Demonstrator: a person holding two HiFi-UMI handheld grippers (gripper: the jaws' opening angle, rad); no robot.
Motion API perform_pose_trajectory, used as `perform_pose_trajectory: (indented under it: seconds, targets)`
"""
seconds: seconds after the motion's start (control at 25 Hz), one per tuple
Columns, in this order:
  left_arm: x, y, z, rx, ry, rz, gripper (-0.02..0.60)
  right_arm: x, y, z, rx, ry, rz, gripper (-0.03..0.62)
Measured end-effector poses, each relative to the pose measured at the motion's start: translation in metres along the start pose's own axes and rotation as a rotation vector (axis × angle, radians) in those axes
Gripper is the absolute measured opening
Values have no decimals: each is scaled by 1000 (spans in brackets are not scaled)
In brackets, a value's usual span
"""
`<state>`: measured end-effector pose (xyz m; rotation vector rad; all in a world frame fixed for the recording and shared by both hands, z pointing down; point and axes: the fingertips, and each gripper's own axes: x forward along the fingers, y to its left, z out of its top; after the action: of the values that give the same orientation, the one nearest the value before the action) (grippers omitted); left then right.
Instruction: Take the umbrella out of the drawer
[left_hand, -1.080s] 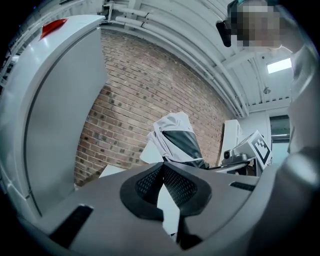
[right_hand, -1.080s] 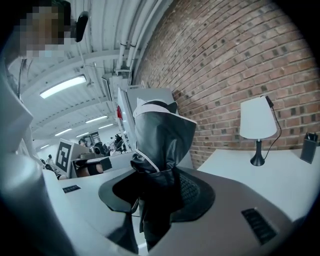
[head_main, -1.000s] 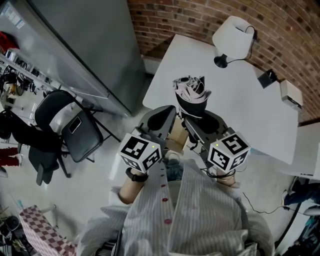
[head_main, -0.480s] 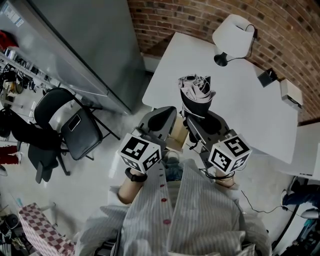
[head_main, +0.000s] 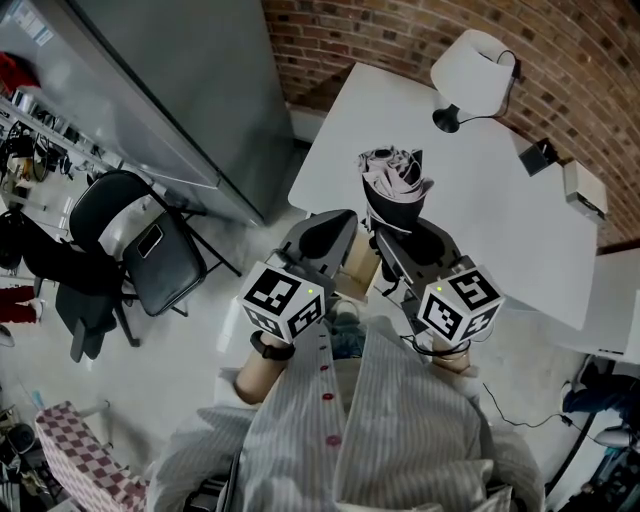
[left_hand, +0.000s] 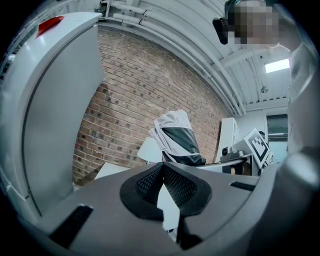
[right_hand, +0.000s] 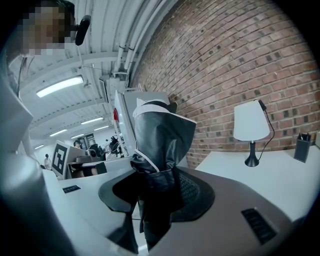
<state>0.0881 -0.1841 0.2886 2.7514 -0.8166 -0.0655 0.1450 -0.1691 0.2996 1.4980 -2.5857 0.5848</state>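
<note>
Pinching the folded umbrella (right_hand: 162, 135) by its lower end, the right gripper (head_main: 398, 240) is holding it up over the near edge of the white table (head_main: 500, 215), fabric bunched at the top. Just beside it, the left gripper (left_hand: 162, 167) is hovering with its jaws pressed together, pad against pad. Farther back, a white table lamp (head_main: 470, 70) is standing near the brick wall (head_main: 400, 30).

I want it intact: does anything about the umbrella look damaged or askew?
Nothing looks damaged. The folded umbrella stands upright in the right gripper; its fabric is loosely bunched at the top, not neatly wrapped.
</note>
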Motion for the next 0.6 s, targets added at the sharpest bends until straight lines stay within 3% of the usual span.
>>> perform_pose_trajectory:
  seconds: [0.6]
  targets:
    - [1,11,-5,-19,12,2,9,9,-2,-1,22,2,-5,183]
